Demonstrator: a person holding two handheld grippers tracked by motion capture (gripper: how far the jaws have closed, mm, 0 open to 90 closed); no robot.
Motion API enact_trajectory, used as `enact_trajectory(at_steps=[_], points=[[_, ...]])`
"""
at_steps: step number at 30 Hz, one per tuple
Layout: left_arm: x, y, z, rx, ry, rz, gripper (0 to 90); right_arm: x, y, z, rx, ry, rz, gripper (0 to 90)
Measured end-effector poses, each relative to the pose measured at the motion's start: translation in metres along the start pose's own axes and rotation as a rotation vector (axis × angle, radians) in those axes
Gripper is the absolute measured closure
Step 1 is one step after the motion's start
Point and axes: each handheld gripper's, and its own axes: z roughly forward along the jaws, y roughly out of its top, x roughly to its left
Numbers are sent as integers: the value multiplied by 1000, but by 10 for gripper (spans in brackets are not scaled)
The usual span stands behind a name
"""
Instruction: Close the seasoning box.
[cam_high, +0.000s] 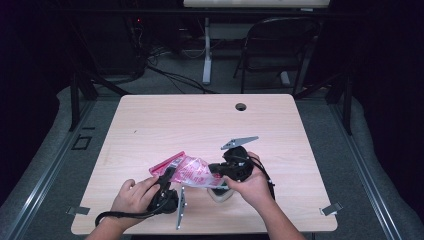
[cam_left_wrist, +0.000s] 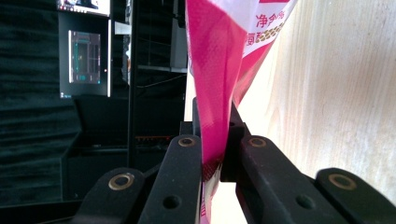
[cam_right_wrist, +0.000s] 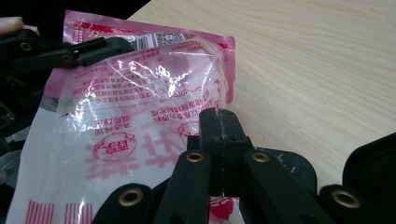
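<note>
I have the pink and clear plastic bag (cam_high: 187, 171) pinched from both sides, lifted just off the near middle of the table (cam_high: 150, 120). My left gripper (cam_high: 169, 176) is clamped on the pink sealed strip at the bag's left end, and in the left gripper view the pink film (cam_left_wrist: 215, 93) runs straight up out of my closed jaws. My right gripper (cam_high: 214, 169) is clamped on the clear film at the bag's right edge, pads (cam_right_wrist: 219, 135) pressed tight with only a thin fold between them. That thin fold is my worry: the glossy film looks slippery, and if I pull my hands apart it may slide out instead of opening. Uneven pulling could rip the film crookedly, and whatever is inside might spill onto the table.
</note>
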Motion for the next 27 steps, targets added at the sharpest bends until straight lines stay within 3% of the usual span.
enact_trajectory(at_steps=[11,15,27], points=[[-3,-4,5,-17,-29,-179,890,2,8,1,11,-13,-9,900],[-5,-7,6,-26,-47,-220,889,2,8,2,11,-12,-4,900],[-11,-17,14,-55,-147,-416,888,3,11,11,36,-17,-10,900]])
